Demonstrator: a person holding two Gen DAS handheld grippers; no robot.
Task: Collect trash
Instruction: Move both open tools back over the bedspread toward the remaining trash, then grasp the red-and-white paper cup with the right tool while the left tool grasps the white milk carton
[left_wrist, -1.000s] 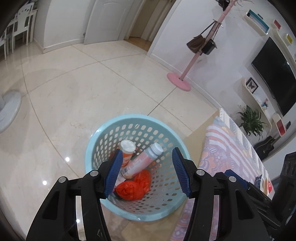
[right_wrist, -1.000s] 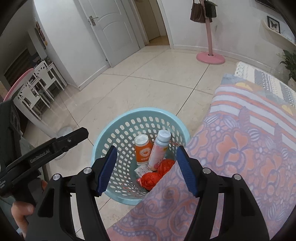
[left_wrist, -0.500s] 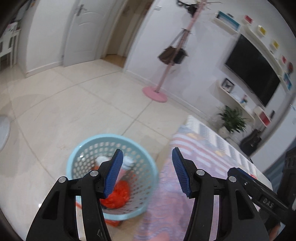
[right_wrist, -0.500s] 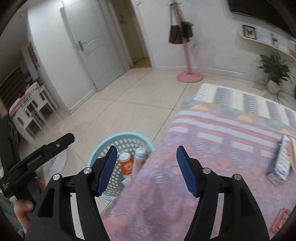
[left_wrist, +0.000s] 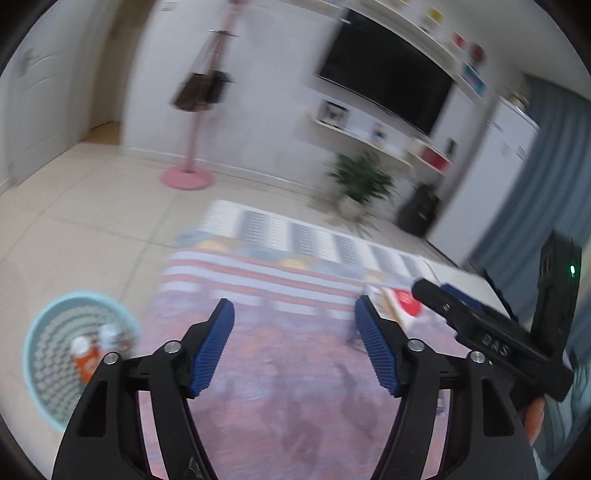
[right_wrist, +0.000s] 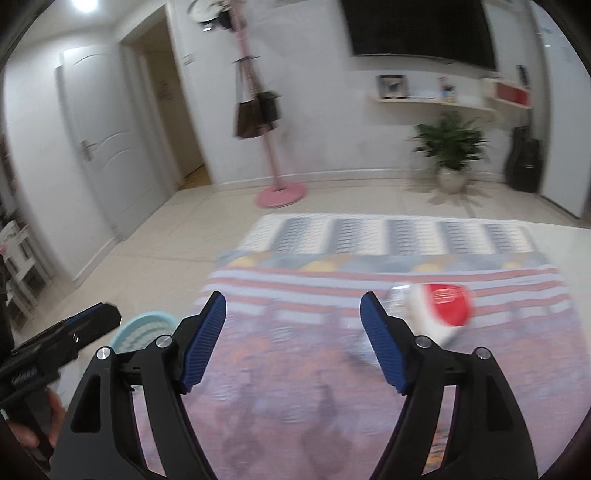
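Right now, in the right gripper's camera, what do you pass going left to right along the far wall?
White door → open doorway → pink coat stand with hanging bags → potted plant → black guitar.

Both claws gape with nothing between their pads. Ahead of the left claw (left_wrist: 293, 345) the patterned cloth on the desk (left_wrist: 280, 369) lies bare. Right of centre, a red-and-white packet (right_wrist: 439, 306) lies just beyond the right claw (right_wrist: 293, 341). The basket (left_wrist: 48, 369) stands at lower left, beside the desk edge.
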